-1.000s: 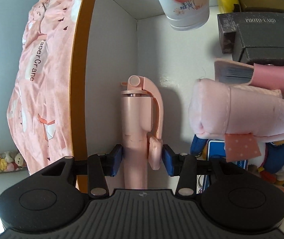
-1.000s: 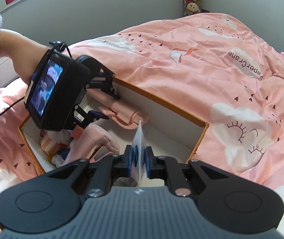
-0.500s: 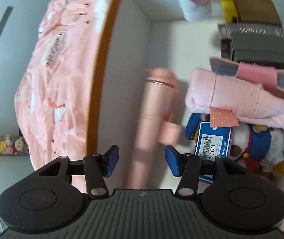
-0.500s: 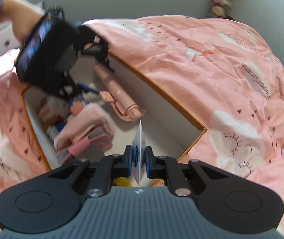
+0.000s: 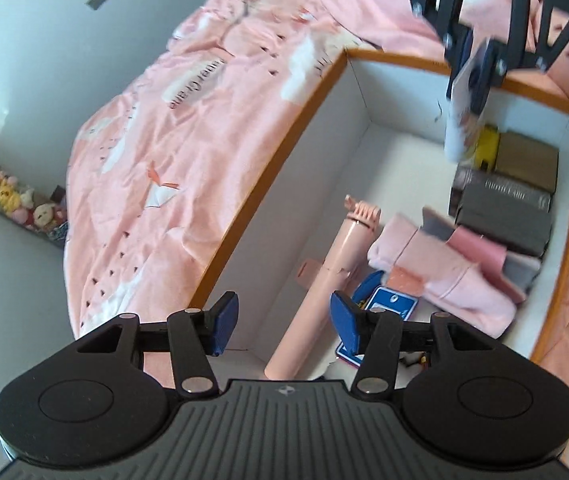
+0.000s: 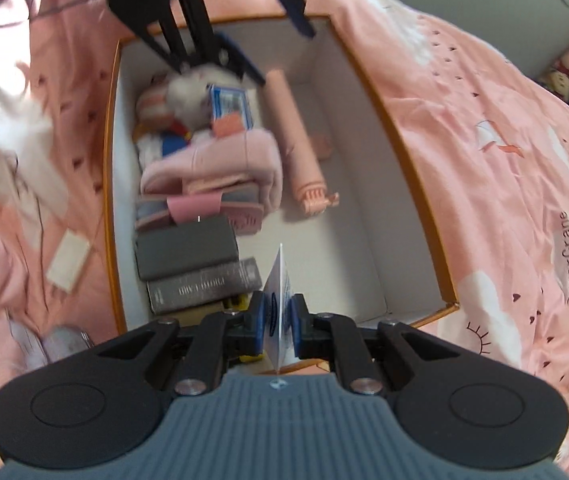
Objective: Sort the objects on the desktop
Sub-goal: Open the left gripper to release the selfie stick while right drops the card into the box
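Observation:
A pink selfie stick (image 5: 332, 272) (image 6: 296, 140) lies in the white box with the orange rim (image 5: 284, 144) (image 6: 416, 168), close to its long wall. My left gripper (image 5: 284, 320) (image 6: 268, 32) hangs open above the stick's handle end, with nothing between its blue pads. My right gripper (image 6: 280, 316) (image 5: 480, 76) is shut on a thin white card with blue print (image 6: 280, 292), held edge-on over the box's other end.
Along the box's other wall lie a folded pink cloth (image 6: 220, 160), a pink-strapped notebook (image 6: 196, 208), two dark grey boxes (image 6: 188, 248), a plush toy (image 6: 192, 88) with a blue tag (image 6: 228, 104), a yellow item (image 5: 486, 146). A pink bedspread (image 5: 164, 160) surrounds the box.
My left gripper has let go of the selfie stick, opened, risen and rolled; the stick now lies in the box. My right gripper has rolled and moved over the box with the card.

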### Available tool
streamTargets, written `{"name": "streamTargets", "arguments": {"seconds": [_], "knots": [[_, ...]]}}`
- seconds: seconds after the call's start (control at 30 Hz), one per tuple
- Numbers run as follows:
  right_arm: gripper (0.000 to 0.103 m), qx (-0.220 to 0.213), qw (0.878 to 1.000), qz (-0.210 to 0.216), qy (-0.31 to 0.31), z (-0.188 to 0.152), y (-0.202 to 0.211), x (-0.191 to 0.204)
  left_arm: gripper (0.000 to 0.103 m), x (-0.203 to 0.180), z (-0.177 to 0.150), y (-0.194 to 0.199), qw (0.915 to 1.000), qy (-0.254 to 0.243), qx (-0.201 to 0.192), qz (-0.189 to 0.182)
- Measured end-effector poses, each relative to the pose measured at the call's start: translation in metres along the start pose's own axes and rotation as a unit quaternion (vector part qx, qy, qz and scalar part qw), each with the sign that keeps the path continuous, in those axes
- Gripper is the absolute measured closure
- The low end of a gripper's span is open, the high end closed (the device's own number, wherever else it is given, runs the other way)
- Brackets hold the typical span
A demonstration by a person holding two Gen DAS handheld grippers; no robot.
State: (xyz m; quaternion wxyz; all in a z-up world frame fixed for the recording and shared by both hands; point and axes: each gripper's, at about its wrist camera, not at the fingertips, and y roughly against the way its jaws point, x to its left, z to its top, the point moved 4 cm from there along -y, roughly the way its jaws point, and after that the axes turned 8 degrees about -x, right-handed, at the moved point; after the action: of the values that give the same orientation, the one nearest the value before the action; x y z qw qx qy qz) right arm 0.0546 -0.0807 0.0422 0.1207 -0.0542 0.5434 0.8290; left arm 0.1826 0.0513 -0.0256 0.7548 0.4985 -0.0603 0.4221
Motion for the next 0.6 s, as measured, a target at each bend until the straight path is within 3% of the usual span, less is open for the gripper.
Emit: {"name": "streamTargets", "arguments": {"seconds": [0.23, 0.4, 0.6], "knots": [[0.089, 0.003, 1.0, 0.024, 0.014, -0.005, -0.01, -0.004, 0.042, -0.004, 0.007, 0.021, 0.9944, 0.1, -0.019, 0.029], [0.089, -0.004, 0.998, 0.05, 0.024, -0.008, -0.017, -0.008, 0.043, -0.008, 0.011, 0.036, 0.981, 0.186, -0.046, 0.028], [0.089, 0.001, 0.998, 0.063, 0.019, -0.013, -0.023, -0.012, 0.043, -0.015, 0.002, 0.043, 0.9645, 0.26, -0.032, 0.029]]}}
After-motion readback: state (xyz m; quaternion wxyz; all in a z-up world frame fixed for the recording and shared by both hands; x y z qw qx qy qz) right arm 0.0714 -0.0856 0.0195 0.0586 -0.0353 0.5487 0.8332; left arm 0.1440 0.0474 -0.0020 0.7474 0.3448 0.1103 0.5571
